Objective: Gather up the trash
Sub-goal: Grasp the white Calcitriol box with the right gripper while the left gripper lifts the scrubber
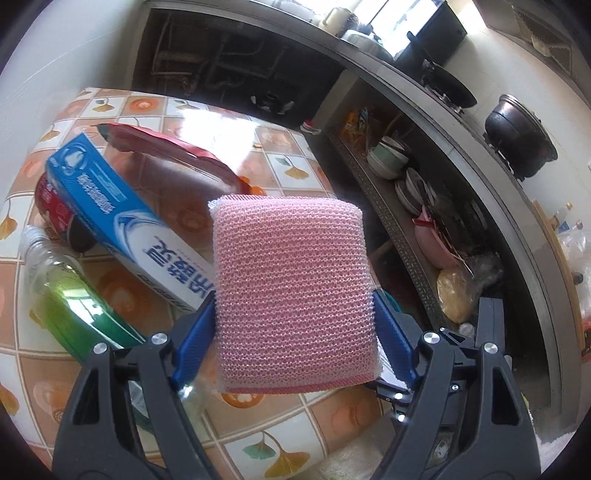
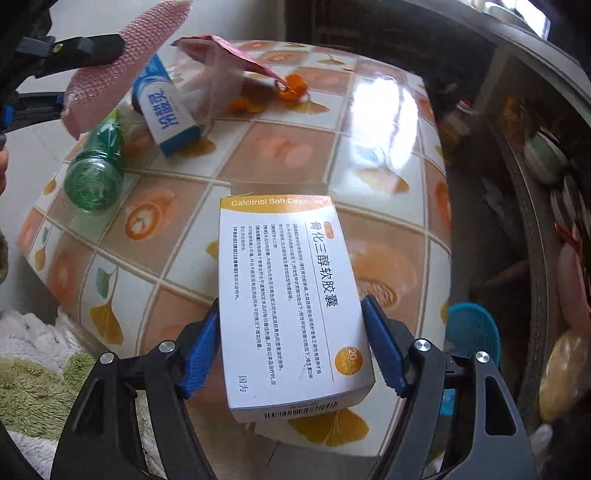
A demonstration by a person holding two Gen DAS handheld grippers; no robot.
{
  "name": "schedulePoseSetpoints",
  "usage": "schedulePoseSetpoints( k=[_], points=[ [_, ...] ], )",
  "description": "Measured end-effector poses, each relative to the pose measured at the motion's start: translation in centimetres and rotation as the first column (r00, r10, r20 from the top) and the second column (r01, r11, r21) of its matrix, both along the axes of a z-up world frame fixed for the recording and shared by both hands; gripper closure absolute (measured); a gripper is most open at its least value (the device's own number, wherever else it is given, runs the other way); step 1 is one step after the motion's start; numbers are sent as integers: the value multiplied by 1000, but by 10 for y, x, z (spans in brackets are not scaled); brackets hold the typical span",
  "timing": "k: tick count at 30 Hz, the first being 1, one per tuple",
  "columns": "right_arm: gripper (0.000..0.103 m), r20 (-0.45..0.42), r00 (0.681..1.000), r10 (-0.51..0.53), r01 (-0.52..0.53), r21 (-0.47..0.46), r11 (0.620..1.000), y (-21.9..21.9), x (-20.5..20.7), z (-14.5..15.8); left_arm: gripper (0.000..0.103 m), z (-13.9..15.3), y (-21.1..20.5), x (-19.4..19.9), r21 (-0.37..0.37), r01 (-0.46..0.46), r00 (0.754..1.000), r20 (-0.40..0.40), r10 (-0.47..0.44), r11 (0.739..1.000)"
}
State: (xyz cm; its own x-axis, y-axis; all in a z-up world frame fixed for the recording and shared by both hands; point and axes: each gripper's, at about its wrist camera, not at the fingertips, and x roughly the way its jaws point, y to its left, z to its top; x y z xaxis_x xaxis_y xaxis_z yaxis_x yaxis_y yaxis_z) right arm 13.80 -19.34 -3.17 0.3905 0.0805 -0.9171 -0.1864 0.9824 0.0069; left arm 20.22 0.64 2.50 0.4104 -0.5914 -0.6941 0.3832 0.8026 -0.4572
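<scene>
The pink sponge (image 1: 291, 295) hides part of the blue box (image 1: 129, 229); the green bottle (image 1: 81, 306) disappears behind the fingers (image 1: 194, 347).

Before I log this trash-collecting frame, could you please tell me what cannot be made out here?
- Left wrist view: the pink sponge in the left gripper hides part of the table.
- Right wrist view: the medicine box in the right gripper hides the table beneath.
- Neither view shows a trash bin.

Bright daylight from a far window (image 1: 399, 22) puts white glare on the glossy tiled, leaf-patterned surface (image 2: 384, 107). Fisheye bends and darkens the edges; the under-counter shelves (image 1: 424, 236) sit dim.
</scene>
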Motion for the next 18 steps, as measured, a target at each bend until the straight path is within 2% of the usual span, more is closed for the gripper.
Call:
schedulePoseSetpoints(
  k=[5,9,12,18],
  points=[
    [31,-4,993,-121,121,-4,993,-10,-20,-5,26,-19,-49,-16,59,138,990,-46,-136,989],
    [30,-23,988,-152,152,3,988,-17,-23,-12,26,-45,-79,-25,169,211,976,-87,-199,963],
    [26,-24,988,-153,153,2,988,-20,-25,-13,26,-64,-87,-29,247,225,972,-121,-200,943],
    [22,-22,991,-135,136,10,991,-24,-26,-14,22,-78,-85,-25,310,214,972,-163,-170,926]
  ],
)
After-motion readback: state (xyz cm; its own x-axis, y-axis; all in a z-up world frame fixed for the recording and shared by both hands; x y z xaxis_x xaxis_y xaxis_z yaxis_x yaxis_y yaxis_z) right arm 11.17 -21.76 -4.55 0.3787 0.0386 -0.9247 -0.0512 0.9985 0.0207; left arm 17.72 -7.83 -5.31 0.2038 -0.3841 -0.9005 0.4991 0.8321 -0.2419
